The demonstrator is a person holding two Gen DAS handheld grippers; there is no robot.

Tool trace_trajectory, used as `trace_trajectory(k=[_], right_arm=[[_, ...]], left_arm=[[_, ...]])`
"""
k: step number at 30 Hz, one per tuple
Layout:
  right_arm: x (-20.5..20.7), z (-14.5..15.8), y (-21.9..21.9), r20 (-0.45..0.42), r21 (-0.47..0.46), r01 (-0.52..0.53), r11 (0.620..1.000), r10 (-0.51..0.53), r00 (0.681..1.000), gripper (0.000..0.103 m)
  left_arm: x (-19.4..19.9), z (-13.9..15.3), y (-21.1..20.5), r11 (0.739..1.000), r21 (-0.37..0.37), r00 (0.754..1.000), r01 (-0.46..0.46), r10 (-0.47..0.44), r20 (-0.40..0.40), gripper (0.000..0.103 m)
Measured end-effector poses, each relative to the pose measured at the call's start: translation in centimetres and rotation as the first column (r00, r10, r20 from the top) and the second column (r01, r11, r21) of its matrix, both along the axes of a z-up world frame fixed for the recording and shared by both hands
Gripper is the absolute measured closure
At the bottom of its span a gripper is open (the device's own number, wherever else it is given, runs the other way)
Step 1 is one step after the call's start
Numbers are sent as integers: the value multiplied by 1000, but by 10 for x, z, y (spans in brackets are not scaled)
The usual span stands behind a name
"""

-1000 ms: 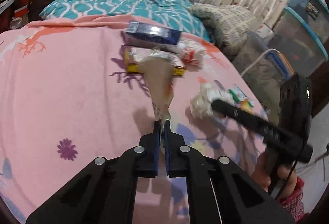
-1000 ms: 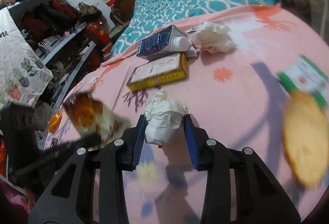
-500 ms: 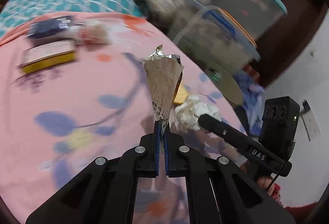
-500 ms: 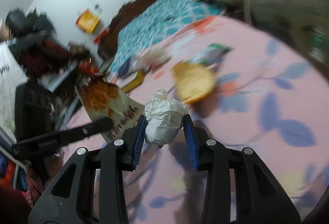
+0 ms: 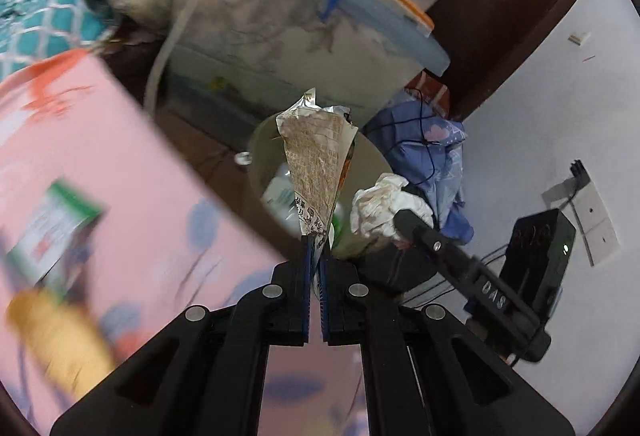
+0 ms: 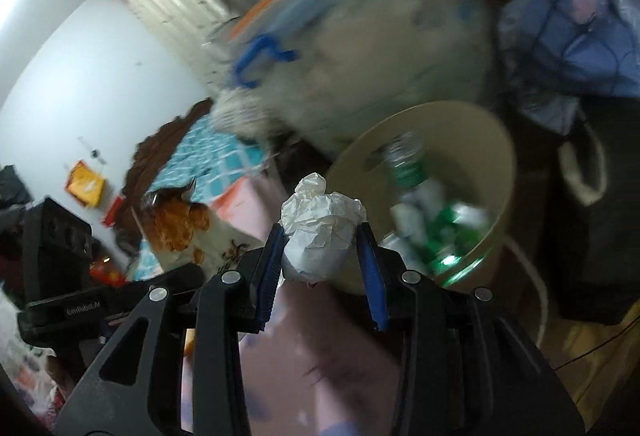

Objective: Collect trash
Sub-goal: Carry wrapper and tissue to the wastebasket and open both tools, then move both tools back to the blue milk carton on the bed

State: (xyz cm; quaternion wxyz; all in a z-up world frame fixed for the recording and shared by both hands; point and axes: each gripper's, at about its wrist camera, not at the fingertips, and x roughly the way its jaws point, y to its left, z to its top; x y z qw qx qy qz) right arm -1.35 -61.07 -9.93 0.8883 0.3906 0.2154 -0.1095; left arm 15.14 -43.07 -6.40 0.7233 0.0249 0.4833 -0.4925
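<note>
My left gripper (image 5: 316, 248) is shut on a flattened snack wrapper (image 5: 318, 164) that stands upright in front of a tan round trash bin (image 5: 372, 160). My right gripper (image 6: 322, 240) is shut on a crumpled white paper ball (image 6: 320, 228), held at the near rim of the same bin (image 6: 496, 140), which holds green and white trash. The paper ball (image 5: 384, 208) and the right gripper also show in the left wrist view, to the right of the wrapper. The wrapper (image 6: 180, 224) shows at the left of the right wrist view.
The pink bedspread (image 5: 100, 156) lies left and below, with a green-edged packet (image 5: 52, 228) and a yellow item (image 5: 60, 340) on it. A clear storage tub with a blue handle (image 5: 288, 24) and a blue cloth bundle (image 5: 420, 148) stand behind the bin.
Both grippers have swung right, away from the bed, to the trash bin. Each still holds its piece of trash.
</note>
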Motion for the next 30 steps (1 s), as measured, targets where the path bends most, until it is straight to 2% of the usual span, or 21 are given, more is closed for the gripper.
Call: trace_trajectory(k=[3,4,5,6,7,11,15,18,20,21,24,26,28,30], right_arm=[[8,-10,-22,-34,9,29,1000,-29,999,56],[10,-14,-29,-43,19,45,999,-44,998,48],[11,-17,-33,-49,27,58,998,-56,997,33],[11,-20,-35,-49,30,66,997,-65,997,28],[10,-20,-37,-45,27,83,996,-82,996,26],[-4,-15,-37,4,5,125,992,-125,992,26],[-8,-6,-27,42,16,114,993,-115,992,28],[-5,7,-9,69,1,76,997,-76,995,28],[0,20,7,85,-20,32,999,-31,996,29],[5,27,17,92,-31,3,1000,0,996,29],[23,45,47,105,-56,-102,993,108,989,29],[41,56,72,114,-51,-199,979,204,972,30],[56,61,94,116,-34,-281,959,283,952,31],[80,63,126,109,-2,-398,917,396,912,33]], left_arm=[[10,-11,-43,1000,20,1000,3,-3,-4,100],[13,-15,-54,1000,30,1000,-9,9,-6,96],[16,-20,-63,999,47,1000,-21,22,-12,87],[18,-24,-69,997,69,999,-36,38,-18,56],[21,-27,-73,994,83,998,-68,69,-9,45],[17,-18,-60,995,52,996,-87,85,39,45],[13,1,-19,994,9,991,-110,109,78,44],[16,16,34,985,-44,981,-166,169,91,44],[25,25,80,970,-75,967,-233,239,84,43],[32,27,103,957,-80,955,-279,285,83,41],[56,27,184,898,-71,897,-435,439,51,41],[72,25,242,840,-57,841,-539,541,22,41],[85,20,300,768,-36,768,-640,641,4,41],[92,15,355,692,-17,692,-722,722,-8,41]])
